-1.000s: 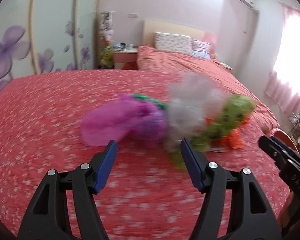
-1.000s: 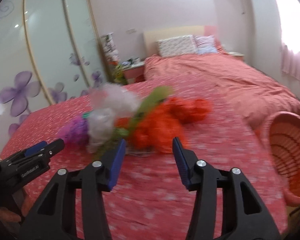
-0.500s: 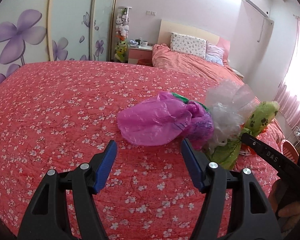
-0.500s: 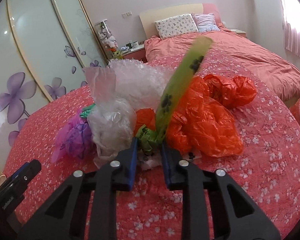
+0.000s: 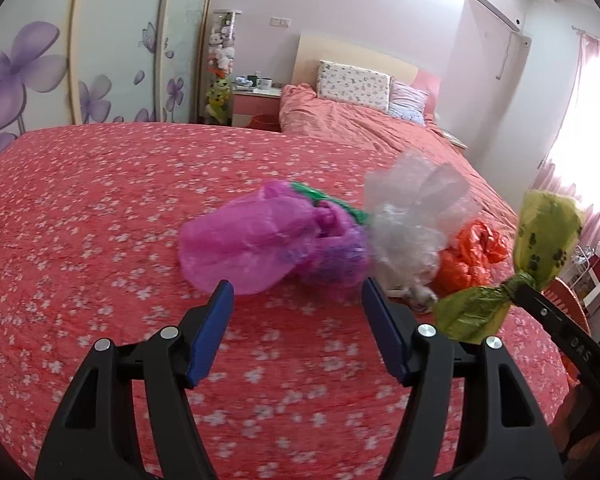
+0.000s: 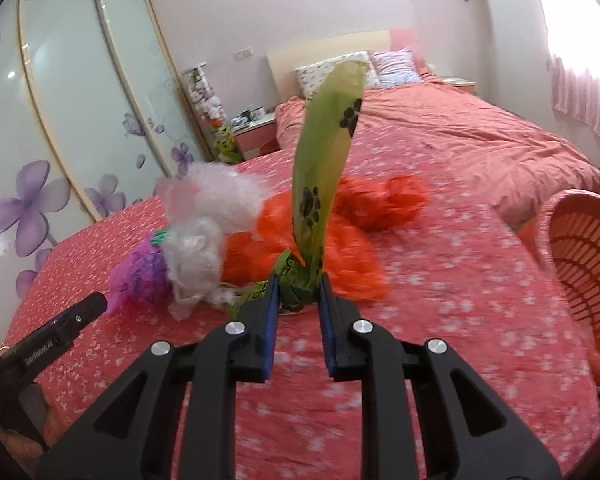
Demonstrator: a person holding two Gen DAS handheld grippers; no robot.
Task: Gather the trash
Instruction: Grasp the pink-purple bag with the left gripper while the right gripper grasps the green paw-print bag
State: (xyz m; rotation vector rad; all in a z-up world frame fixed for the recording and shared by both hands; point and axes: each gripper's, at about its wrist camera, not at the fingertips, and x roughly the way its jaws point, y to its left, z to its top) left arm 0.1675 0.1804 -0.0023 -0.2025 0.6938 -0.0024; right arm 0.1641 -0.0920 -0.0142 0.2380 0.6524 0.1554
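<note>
1. Left wrist view: the left gripper [image 5: 296, 306] sits with its blue pads spread fairly wide and nothing between them, just hanging over the red flowered bedspread [image 5: 100, 216]. Right past the tips is the trash pile: a pink plastic bag [image 5: 256, 244] closest, a bit of green plastic [image 5: 320, 196] poking out behind it, then a crumpled clear plastic bag [image 5: 412, 220], with an orange bag [image 5: 472, 256] tucked behind that one. Off at the right edge you can see the green paw-print bag [image 5: 540, 240] lifted off the bed, pinched at its twisted neck by the tip of the right gripper [image 5: 518, 286].

2. Right wrist view: the right gripper [image 6: 298, 296] has just been closing and its pads are now narrow, clamped onto the knotted middle of the green paw-print bag [image 6: 324, 152]. The long end of the bag sticks straight up above the jaws. Behind it are the orange bag [image 6: 340, 240], the clear plastic bag [image 6: 204, 220] and the pink plastic bag [image 6: 140, 272], all still on the bedspread [image 6: 440, 280]. A pink slatted basket [image 6: 580, 256] stands off the right edge of the bed. The left gripper [image 6: 96, 304] pokes in from the lower left.
</note>
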